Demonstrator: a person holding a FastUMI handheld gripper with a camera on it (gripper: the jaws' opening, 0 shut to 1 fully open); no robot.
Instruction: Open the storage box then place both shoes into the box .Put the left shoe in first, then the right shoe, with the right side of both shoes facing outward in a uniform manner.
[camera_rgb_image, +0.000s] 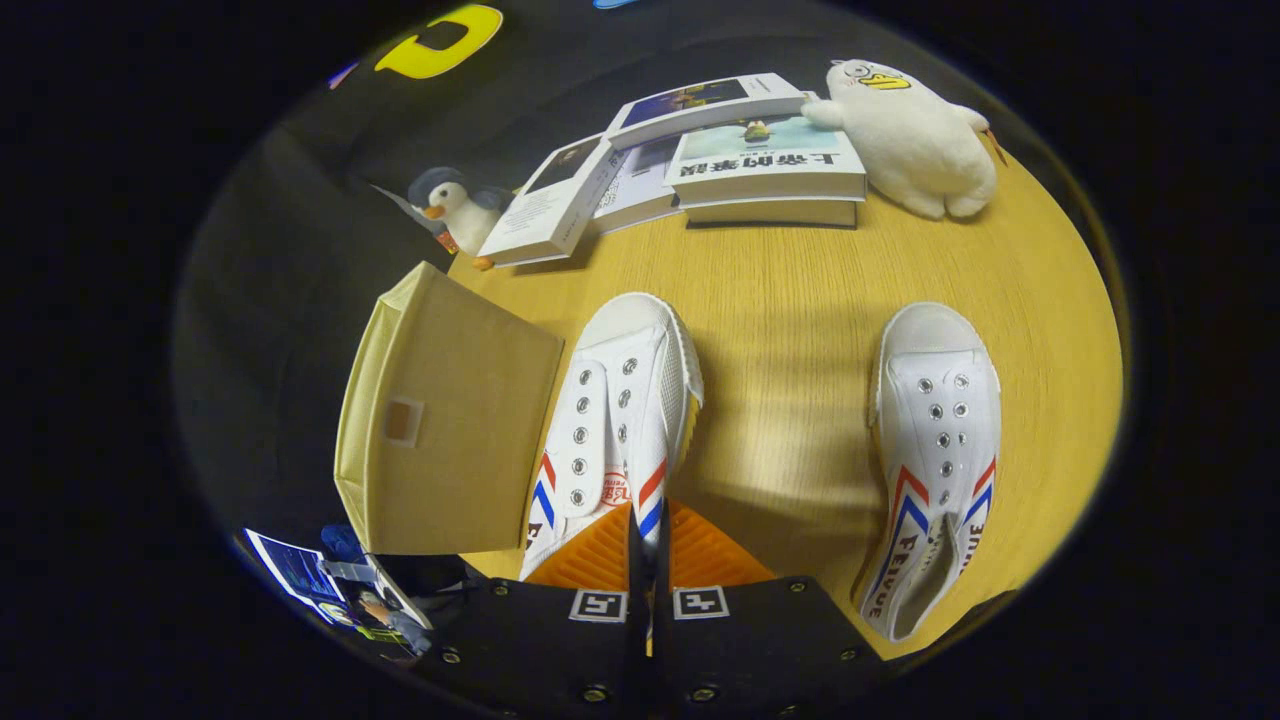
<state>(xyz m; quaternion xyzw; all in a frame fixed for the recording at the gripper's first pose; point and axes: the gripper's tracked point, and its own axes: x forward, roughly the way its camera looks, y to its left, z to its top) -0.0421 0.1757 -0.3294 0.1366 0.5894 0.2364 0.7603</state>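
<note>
I hold one shoe; the box is right next to it.

My gripper (650, 560) has its two fingers pressed close together on the back part of the near shoe (615, 420). I grab it there so the toe points away and I can swing it sideways. I think this is the left shoe, the one that must go in first, but I cannot be sure. The box (445, 420) sits just to its left at the table (780, 300) edge, almost touching the shoe, so the trip will be short. I cannot see if it is open. The other shoe (935, 450) waits well off to the right. Far back lie some books (765, 160), a penguin (450, 205) and a white plush (910, 135), out of my way.
</note>
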